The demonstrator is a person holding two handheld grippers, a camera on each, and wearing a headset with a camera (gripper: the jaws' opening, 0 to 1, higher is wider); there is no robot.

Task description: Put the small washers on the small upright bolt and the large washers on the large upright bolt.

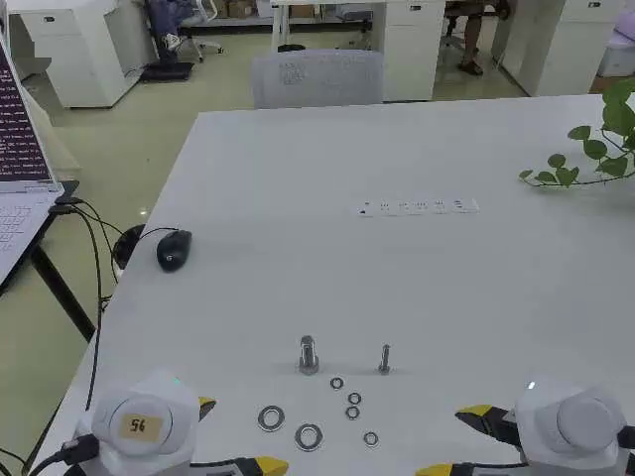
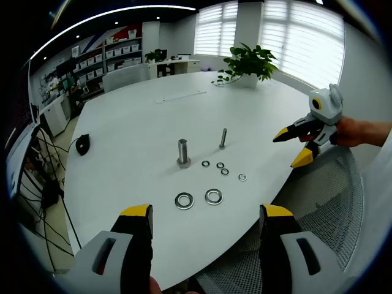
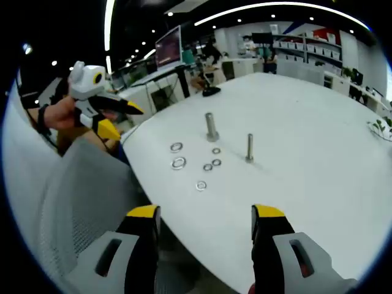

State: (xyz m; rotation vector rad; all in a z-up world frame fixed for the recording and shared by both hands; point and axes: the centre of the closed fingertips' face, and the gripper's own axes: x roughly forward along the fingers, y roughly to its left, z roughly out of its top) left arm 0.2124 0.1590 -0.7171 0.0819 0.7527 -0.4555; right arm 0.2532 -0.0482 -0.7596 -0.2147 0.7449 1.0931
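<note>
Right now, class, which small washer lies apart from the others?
The small washer lowest in the head view, alone; the other three cluster nearer the bolts.

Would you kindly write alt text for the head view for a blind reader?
Two upright bolts, a large bolt and a small bolt, stand on a white table, with two large washers and four small washers lying loose before them. The left gripper and right gripper, both open, flank the washers at the near edge.

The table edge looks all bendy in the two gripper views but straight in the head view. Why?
Left gripper view: its fisheye lens bows the table edge and the blinds. Right gripper view: same bulge, with ceiling lights stretched into arcs. Head view: hardly any warp, so edges look straight.
</note>
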